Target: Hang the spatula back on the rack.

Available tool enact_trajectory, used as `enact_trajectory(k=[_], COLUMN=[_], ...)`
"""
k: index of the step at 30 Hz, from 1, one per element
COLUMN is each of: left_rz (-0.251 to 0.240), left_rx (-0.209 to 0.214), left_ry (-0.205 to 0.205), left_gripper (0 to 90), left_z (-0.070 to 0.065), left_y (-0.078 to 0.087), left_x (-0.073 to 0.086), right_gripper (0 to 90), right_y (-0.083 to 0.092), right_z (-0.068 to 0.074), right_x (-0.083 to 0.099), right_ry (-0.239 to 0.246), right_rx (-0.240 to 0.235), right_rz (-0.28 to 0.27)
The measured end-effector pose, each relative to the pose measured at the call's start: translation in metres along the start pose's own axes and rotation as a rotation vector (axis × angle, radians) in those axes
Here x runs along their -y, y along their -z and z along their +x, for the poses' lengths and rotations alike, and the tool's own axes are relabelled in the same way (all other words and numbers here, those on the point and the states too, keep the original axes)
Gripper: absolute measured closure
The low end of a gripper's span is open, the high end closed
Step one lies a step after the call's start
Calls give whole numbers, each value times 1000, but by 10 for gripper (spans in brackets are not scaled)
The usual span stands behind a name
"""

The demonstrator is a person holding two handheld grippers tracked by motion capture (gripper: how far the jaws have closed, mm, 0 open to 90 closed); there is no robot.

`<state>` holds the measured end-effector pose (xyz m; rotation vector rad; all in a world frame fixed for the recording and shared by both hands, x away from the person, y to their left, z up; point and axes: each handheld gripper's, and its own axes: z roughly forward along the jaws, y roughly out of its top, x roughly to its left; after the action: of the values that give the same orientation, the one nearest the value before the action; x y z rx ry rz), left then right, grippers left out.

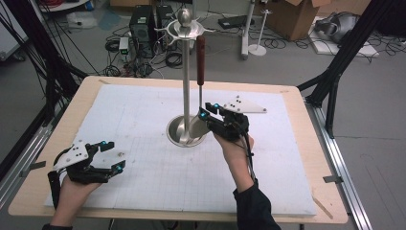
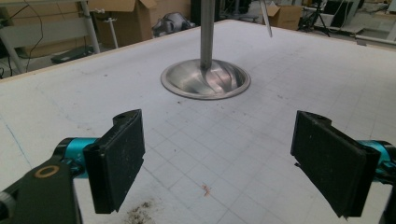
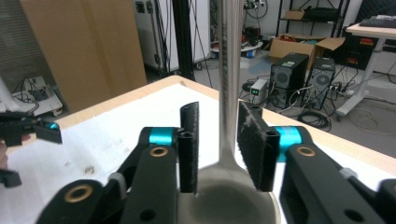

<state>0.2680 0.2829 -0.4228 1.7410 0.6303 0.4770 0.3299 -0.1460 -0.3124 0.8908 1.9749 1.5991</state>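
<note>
A tall metal stand (image 1: 186, 72) with hooks at its top rises from a round dish base (image 1: 178, 130) in the middle of the white mat. A spoon with a dark red handle (image 1: 200, 57) hangs from a hook, its metal bowl (image 1: 196, 128) just above the base. My right gripper (image 1: 209, 111) is at the spoon's lower end. In the right gripper view the jaws (image 3: 224, 140) stand either side of the spoon's neck (image 3: 230, 93), with a gap on the left pad's side. My left gripper (image 1: 111, 155) rests open near the table's front left, with bare mat between its pads (image 2: 217, 154).
The white gridded mat (image 1: 143, 115) covers a wooden table (image 1: 316, 158). Beyond the far edge the floor holds computer towers (image 1: 142, 28), cables and cardboard boxes (image 1: 292, 14). Black frame poles (image 1: 335, 72) stand at both sides. The left gripper (image 3: 28, 133) shows far off in the right gripper view.
</note>
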Motion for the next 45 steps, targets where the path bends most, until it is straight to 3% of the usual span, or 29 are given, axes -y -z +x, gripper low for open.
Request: enact_trajectory(k=[19,25,32,39,45], left_rz=[-41,-47,-50,-51,-55], left_rx=[0,-6,-9,-15,-21], left_ry=[-19,-15,-18,-12,-7], left_gripper=[165,150,150,150,150], left_z=[0,1,3,6,7], left_y=[-14,-16,-15,-11,-8], left_x=[-20,-20,-19,-16,-14], right_gripper=[384,294,263,250,250], right_y=[61,76,97,114,125], right_z=[-11,-11,-15,-20,-31], right_x=[36,54,84,109,127], right_ry=[43,72,121,96,15], right_rx=[30,64,96,134,181], right_rz=[17,19,14,-7,0])
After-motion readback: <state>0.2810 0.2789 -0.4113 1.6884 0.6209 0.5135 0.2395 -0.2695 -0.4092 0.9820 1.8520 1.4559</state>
